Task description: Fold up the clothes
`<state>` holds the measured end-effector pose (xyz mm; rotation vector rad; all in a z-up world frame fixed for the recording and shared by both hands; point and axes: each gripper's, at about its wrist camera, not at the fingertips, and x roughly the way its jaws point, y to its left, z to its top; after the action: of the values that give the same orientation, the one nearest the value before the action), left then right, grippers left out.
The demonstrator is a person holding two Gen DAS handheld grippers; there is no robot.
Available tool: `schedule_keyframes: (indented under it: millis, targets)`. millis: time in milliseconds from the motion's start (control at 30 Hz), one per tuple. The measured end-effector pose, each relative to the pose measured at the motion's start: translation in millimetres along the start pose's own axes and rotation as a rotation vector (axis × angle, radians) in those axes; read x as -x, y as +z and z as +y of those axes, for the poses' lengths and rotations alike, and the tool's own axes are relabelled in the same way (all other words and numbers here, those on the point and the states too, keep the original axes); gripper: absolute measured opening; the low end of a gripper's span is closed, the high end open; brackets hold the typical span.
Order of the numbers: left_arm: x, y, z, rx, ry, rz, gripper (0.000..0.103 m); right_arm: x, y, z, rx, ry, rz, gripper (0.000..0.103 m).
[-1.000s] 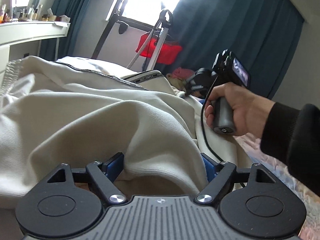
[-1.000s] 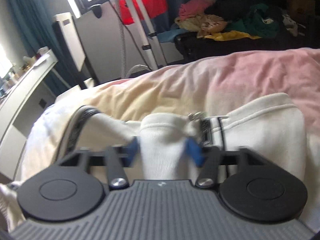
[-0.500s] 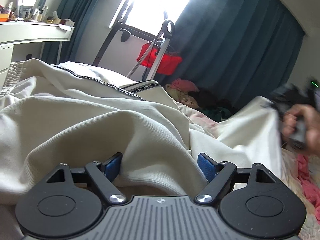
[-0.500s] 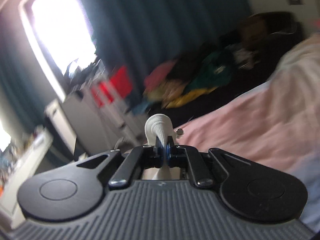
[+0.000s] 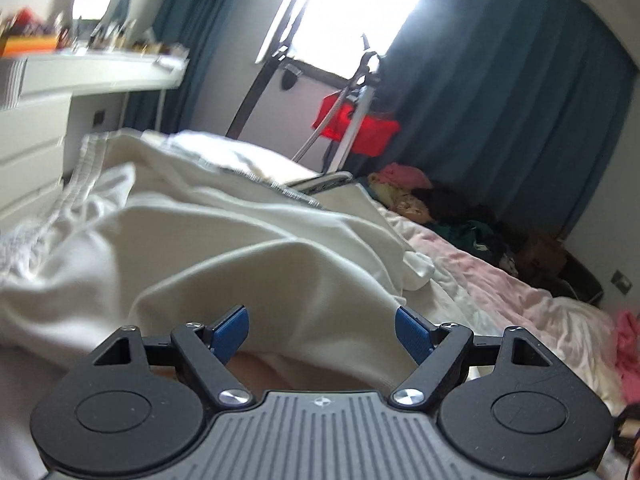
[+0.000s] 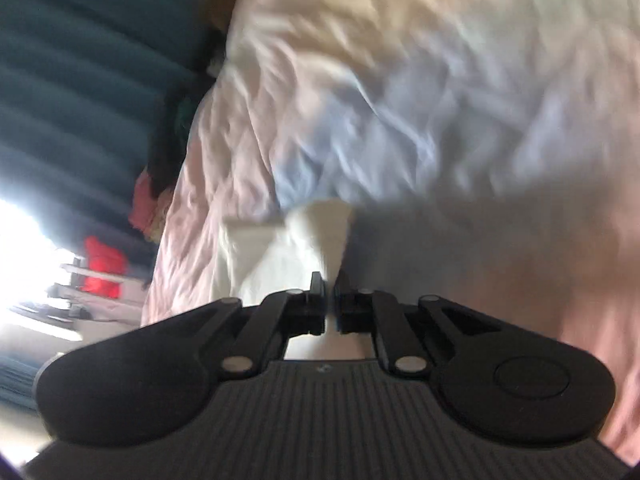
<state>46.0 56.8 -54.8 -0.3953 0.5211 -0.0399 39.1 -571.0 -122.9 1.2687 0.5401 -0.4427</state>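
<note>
The cream garment (image 5: 224, 248) lies heaped across the bed (image 5: 520, 292), its ribbed hem and a dark zip line running toward the far side, with one raised fold bulging between the fingers of the left gripper (image 5: 322, 330). Those fingers stand wide apart, blue pads on either side of the fold without pinching it. In the right wrist view a narrow tongue of the same cream cloth (image 6: 320, 236) rises from between the fingers of the right gripper (image 6: 330, 300), which are pressed nearly together on it and grip only a small end; below it lies the pale pink bedsheet (image 6: 400, 80), badly blurred.

The main risk appears to be the right-hand hold: with so little cloth pinched, the weight of the trailing garment could pull it free mid-carry, dropping the part being folded in a crumple. The left gripper pins nothing, so the heap may drag along the sheet instead of staying anchored, skewing any fold line. The bunched layers could also be caught unevenly if the left fingers close where they stand.
</note>
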Motion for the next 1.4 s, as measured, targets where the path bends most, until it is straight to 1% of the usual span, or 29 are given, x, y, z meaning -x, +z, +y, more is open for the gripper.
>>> schedule_keyframes:
  millis: [33, 100, 133, 167, 200, 233, 267, 333, 433, 533, 567, 633, 700, 733, 767, 800, 833, 867, 900, 967, 1033, 1067, 1100, 1133, 1167, 1200, 1233, 1300, 1400]
  targets:
    - [-2, 0, 0, 0.01, 0.009, 0.01, 0.082, 0, 2, -1, 0.009, 0.017, 0.015, 0.01]
    - [-5, -2, -2, 0.005, 0.029, 0.024, 0.082, 3, 3, 1, 0.036, 0.016, 0.02, 0.01]
    - [-6, -4, -2, 0.007, 0.035, 0.032, 0.082, 3, 2, 0, 0.039, 0.017, 0.027, 0.014]
    - [-6, -6, 1, 0.03, 0.036, 0.041, 0.082, 2, 0, -1, 0.033, 0.021, 0.041, 0.027]
    - [-6, -7, 5, 0.067, 0.033, 0.05, 0.082, 0, -2, -3, 0.023, 0.029, 0.058, 0.037]
    - [-7, -8, 10, 0.107, 0.025, 0.06, 0.082, -2, -6, -3, 0.01, 0.041, 0.079, 0.063]
    - [-7, -8, 16, 0.152, 0.012, 0.07, 0.082, -6, -10, -2, -0.001, 0.051, 0.099, 0.078]
    - [-7, -7, 30, 0.237, 0.004, 0.08, 0.082, -8, -16, 3, 0.014, 0.051, 0.107, 0.079]
    - [-3, -4, 56, 0.371, 0.031, 0.093, 0.083, -10, -20, 13, 0.075, 0.016, 0.068, 0.078]
    - [4, -7, 92, 0.577, 0.034, 0.113, 0.084, -15, -21, 14, 0.081, -0.023, 0.016, 0.077]
    - [7, -9, 105, 0.657, 0.029, 0.122, 0.085, -16, -20, 13, 0.078, -0.035, -0.004, 0.07]
    - [10, -17, 129, 0.796, 0.028, 0.144, 0.086, -18, -17, 11, 0.072, -0.058, -0.046, 0.061]
    - [9, -24, 148, 0.896, 0.044, 0.16, 0.086, -20, -12, 10, 0.074, -0.077, -0.065, 0.051]
    - [8, -27, 152, 0.925, 0.052, 0.158, 0.086, -21, -9, 10, 0.075, -0.084, -0.073, 0.04]
    - [7, -28, 155, 0.94, 0.053, 0.151, 0.086, -20, -6, 9, 0.077, -0.093, -0.086, 0.032]
    - [5, -29, 157, 0.956, 0.055, 0.144, 0.085, -20, -4, 9, 0.078, -0.102, -0.098, 0.029]
    - [4, -30, 159, 0.964, 0.063, 0.124, 0.085, -20, -3, 7, 0.077, -0.106, -0.104, 0.024]
    - [4, -29, 159, 0.965, 0.076, 0.092, 0.082, -20, -2, 6, 0.072, -0.107, -0.107, 0.019]
    - [5, -29, 160, 0.967, 0.087, 0.06, 0.08, -20, -1, 4, 0.063, -0.103, -0.11, 0.017]
    - [6, -27, 163, 0.971, 0.098, 0.005, 0.078, -19, 2, 2, 0.018, -0.07, -0.114, 0.008]
    - [9, -25, 168, 0.977, 0.126, -0.044, 0.072, -14, 4, 1, -0.03, -0.016, -0.138, 0.007]
    - [10, -24, 171, 0.985, 0.149, -0.064, 0.066, -10, 6, 3, -0.037, 0.003, -0.149, 0.007]
    - [12, -23, 174, 0.997, 0.172, -0.083, 0.057, -7, 8, 6, -0.03, 0.015, -0.161, 0.007]
    - [13, -21, 177, 1.011, 0.188, -0.097, 0.053, -4, 9, 8, -0.022, 0.026, -0.172, 0.006]
    - [15, -19, 181, 1.026, 0.198, -0.108, 0.044, -1, 11, 10, -0.014, 0.035, -0.185, 0.006]
    - [16, -18, 185, 1.04, 0.208, -0.119, 0.038, 2, 14, 11, -0.005, 0.04, -0.2, 0.006]
    - [19, -16, 190, 1.053, 0.218, -0.129, 0.035, 5, 16, 11, -0.001, 0.041, -0.214, 0.006]
    - [26, -11, 199, 1.084, 0.219, -0.151, 0.024, 10, 20, 7, -0.009, 0.036, -0.234, 0.006]
    - [43, 3, 208, 1.102, 0.198, -0.184, 0.016, 15, 27, -5, -0.05, 0.017, -0.24, 0.006]
